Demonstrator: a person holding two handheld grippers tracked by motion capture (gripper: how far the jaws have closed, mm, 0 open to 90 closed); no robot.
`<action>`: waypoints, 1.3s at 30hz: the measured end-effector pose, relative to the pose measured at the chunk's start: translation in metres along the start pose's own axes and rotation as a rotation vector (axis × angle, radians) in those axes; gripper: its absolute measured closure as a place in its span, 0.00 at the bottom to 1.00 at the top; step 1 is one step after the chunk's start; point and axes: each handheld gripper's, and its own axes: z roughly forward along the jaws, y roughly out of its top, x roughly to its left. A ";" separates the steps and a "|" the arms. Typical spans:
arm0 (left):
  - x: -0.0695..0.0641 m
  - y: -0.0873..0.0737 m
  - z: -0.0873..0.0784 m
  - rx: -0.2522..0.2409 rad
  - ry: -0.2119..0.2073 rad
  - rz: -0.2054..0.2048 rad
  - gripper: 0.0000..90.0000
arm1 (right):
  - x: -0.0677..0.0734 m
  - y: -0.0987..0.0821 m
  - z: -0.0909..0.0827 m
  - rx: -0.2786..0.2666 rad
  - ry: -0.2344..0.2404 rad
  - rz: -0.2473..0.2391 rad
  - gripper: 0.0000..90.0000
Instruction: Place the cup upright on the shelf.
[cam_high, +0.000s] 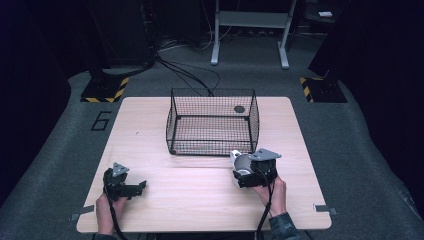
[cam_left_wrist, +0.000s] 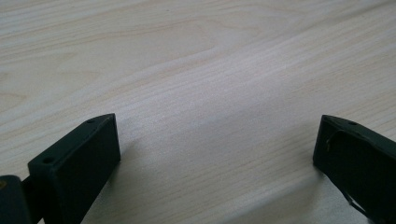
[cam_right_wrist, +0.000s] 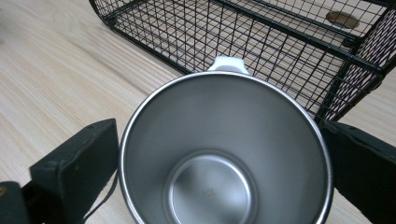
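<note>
**Cup gripped, not yet in the basket**

Worktop (cam_high: 150, 115): pale wood, carries everything. Landmark is the wire basket (cam_high: 212, 122), black mesh, standing at the far middle of the worktop, upright, open top. Nothing inside it that I can see; the dark round spot seen through its far right mesh looks like a hole in the worktop, not an item.

Your right hand-held gripper (cam_high: 240, 172) sits just in front of the basket's near right corner, its jaws closed around a steel cup (cam_right_wrist: 224, 158). In the right gripper view the cup's mouth faces the camera, empty inside, with its white tab pointing at the basket wall. The cup is near the basket, still outside it.

Your left hand-held gripper (cam_high: 137, 187) is well apart from the basket, off to the near left, jaws spread wide over bare wood, holding nothing.

Judged progress: grasp done, about halfway. Left to do, likely: lift the cup over the basket's rim, lower it in, let go.
</note>
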 end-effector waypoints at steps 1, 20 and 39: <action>0.000 0.000 0.000 0.000 0.000 -0.001 0.01 | 0.000 0.000 0.000 -0.002 0.000 0.001 0.01; 0.000 0.000 0.000 0.000 0.000 -0.001 0.01 | 0.000 -0.001 0.006 0.009 -0.019 0.003 0.05; 0.000 0.000 0.000 -0.001 0.000 -0.001 0.01 | 0.001 -0.002 0.000 -0.013 0.001 0.005 0.06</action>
